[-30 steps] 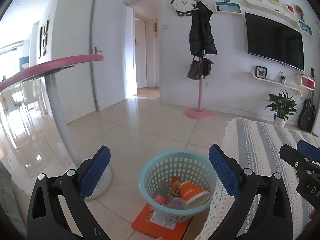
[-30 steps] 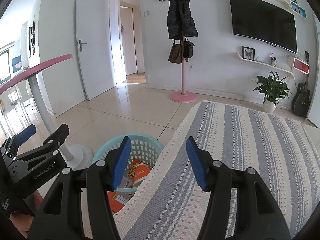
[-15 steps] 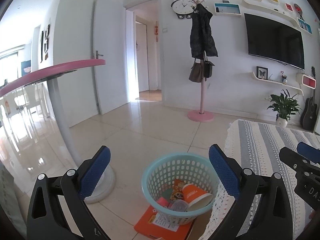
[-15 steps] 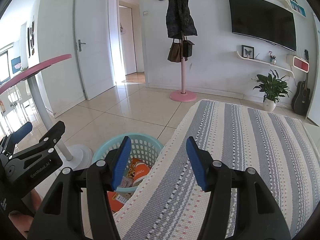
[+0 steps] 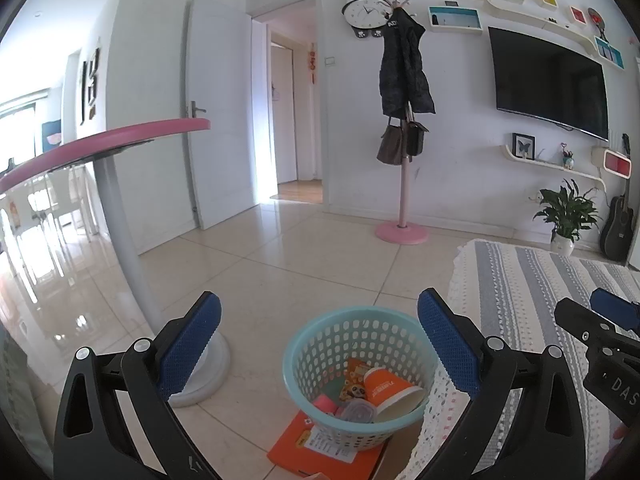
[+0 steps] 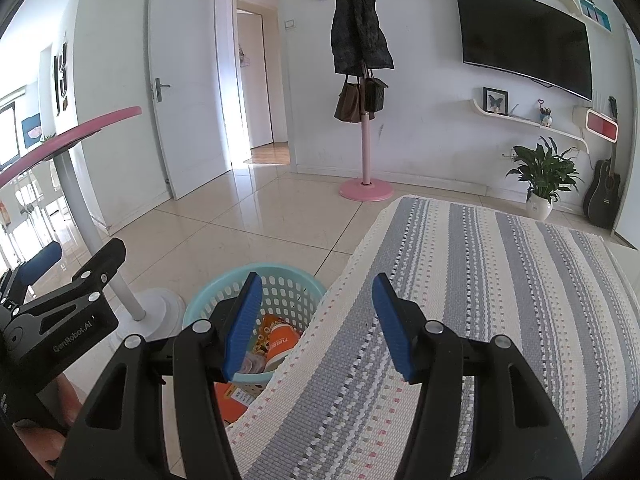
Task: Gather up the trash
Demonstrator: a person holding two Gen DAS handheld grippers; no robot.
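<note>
A light blue plastic basket [image 5: 304, 360] stands on the floor beside the striped table. It holds an orange paper cup [image 5: 390, 392], a snack wrapper [image 5: 354, 380], a pink item [image 5: 324, 406] and a clear lid. The basket also shows in the right wrist view [image 6: 288, 284] with the cup [image 6: 282, 340]. My left gripper [image 5: 320, 344] is open and empty above the basket. My right gripper [image 6: 316, 324] is open and empty over the table's left edge.
A grey and white striped cloth [image 6: 480, 300] covers the table. An orange box [image 5: 320, 452] lies under the basket. A round pink-rimmed table on a white pole [image 5: 124, 232] stands to the left. A pink coat stand [image 5: 402, 200], a potted plant [image 5: 566, 216] and a guitar stand by the wall.
Both grippers have tilted slightly upward, so the basket sits lower in the left view. Both stay open and empty. The basket's contents have not moved.
</note>
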